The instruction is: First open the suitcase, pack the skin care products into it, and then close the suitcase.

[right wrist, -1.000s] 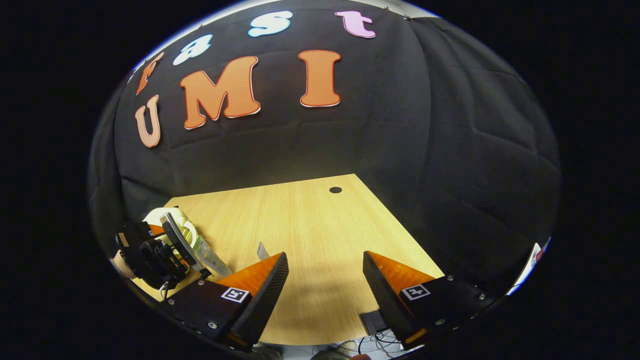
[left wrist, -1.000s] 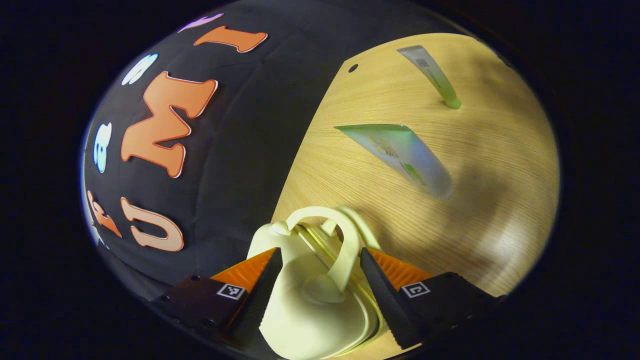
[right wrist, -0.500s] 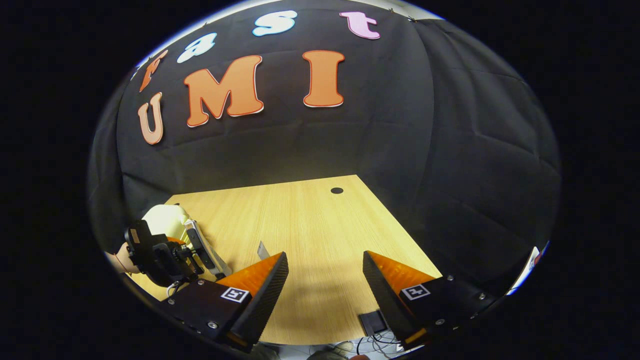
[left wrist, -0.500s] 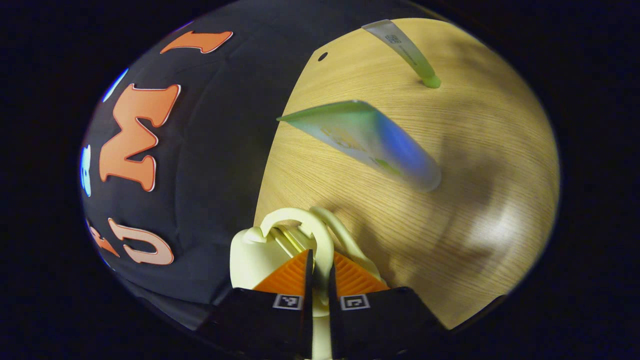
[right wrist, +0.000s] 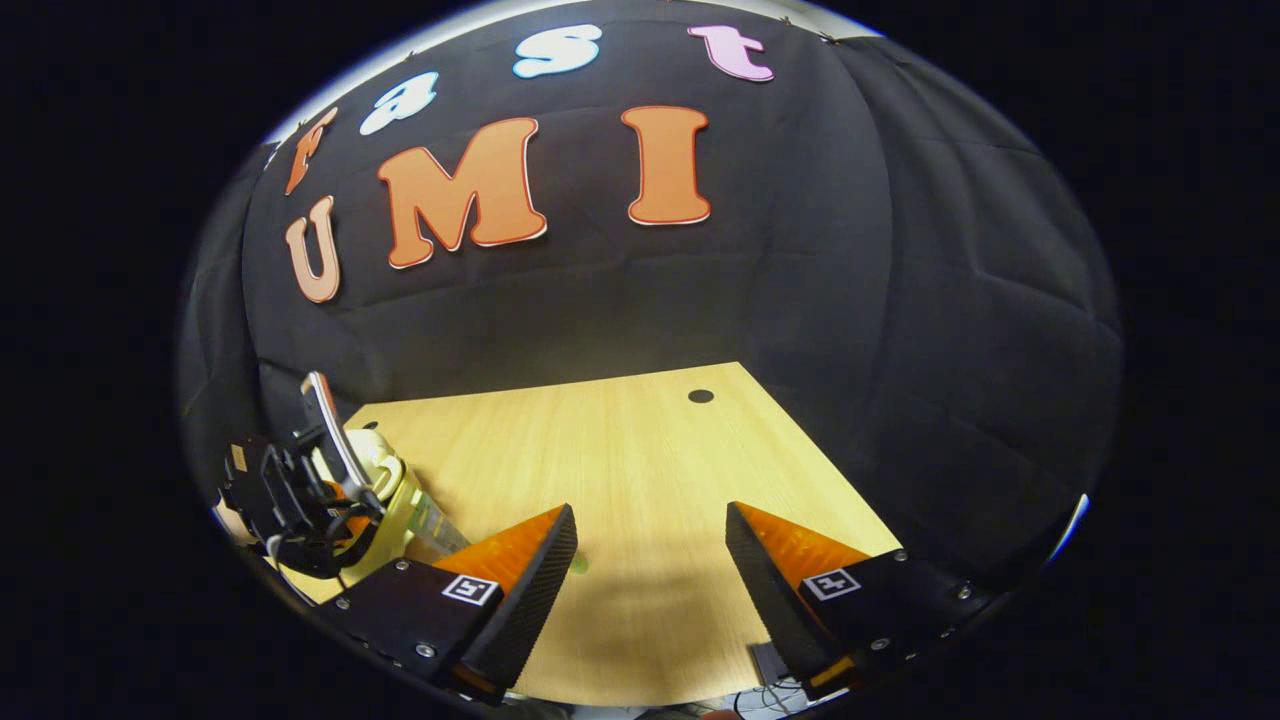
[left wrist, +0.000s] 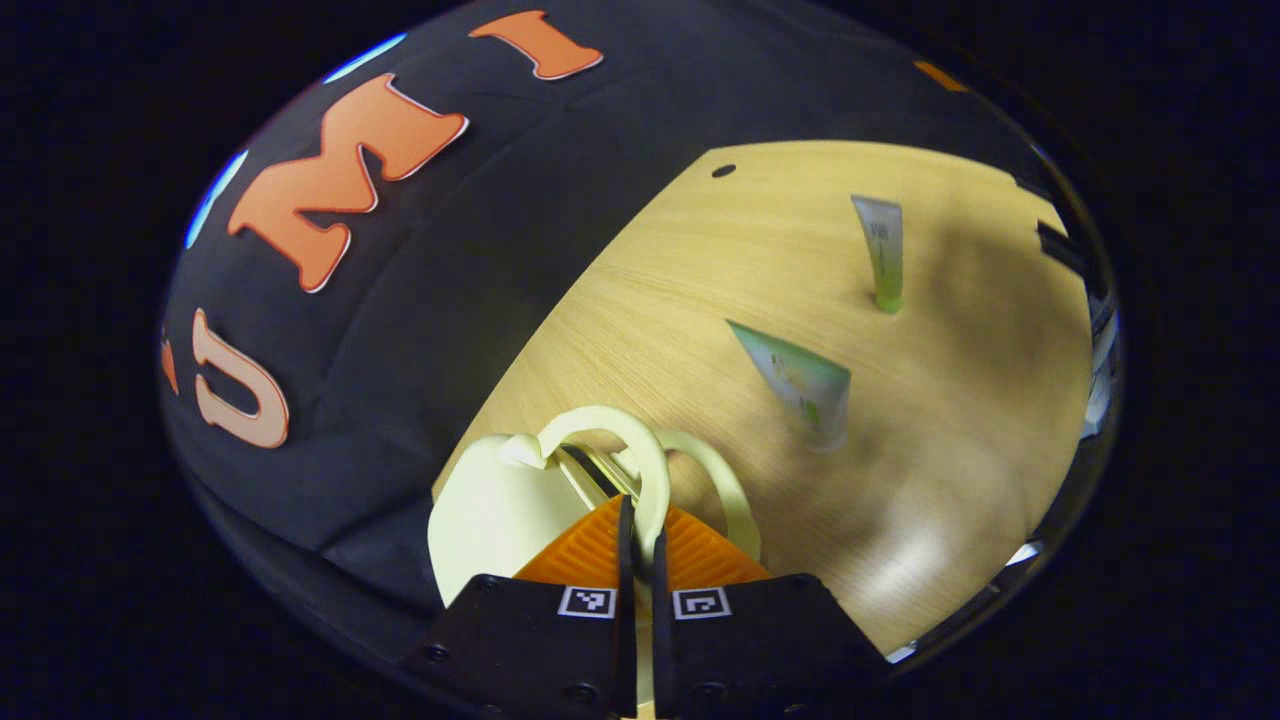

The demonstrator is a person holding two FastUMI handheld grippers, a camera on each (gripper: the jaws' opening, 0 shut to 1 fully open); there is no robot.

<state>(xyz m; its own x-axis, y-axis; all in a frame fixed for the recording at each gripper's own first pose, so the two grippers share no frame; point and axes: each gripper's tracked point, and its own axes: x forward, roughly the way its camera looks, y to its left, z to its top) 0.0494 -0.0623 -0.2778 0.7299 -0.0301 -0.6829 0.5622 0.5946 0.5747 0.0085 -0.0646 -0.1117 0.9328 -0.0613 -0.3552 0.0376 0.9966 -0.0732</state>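
Clearly the left tongs (left wrist: 637, 520) were pinching one of the two looped handles (left wrist: 612, 440) of the small cream-coloured plastic suitcase (left wrist: 490, 510), the fingers drawn nearly together on the thin loop. That case sat at the near-left corner of the pale wooden surface (left wrist: 950, 480), hard by the booth's black cloth wall, and its seam ran away from the tongs between the two loops. Whether the halves had begun to part was hard to judge from this angle.

Beyond the case, to its right, two skin care tubes stood cap-down: a broader pale green tube (left wrist: 805, 385) nearer, and a slimmer clear tube with a green cap (left wrist: 882, 255) farther off. They were well apart from each other.

The right tongs (right wrist: 650, 560) hung spread and empty above bare wood, with the case and the left tongs (right wrist: 300, 490) off to their left. I judge the left hand nearer for the opening pull.
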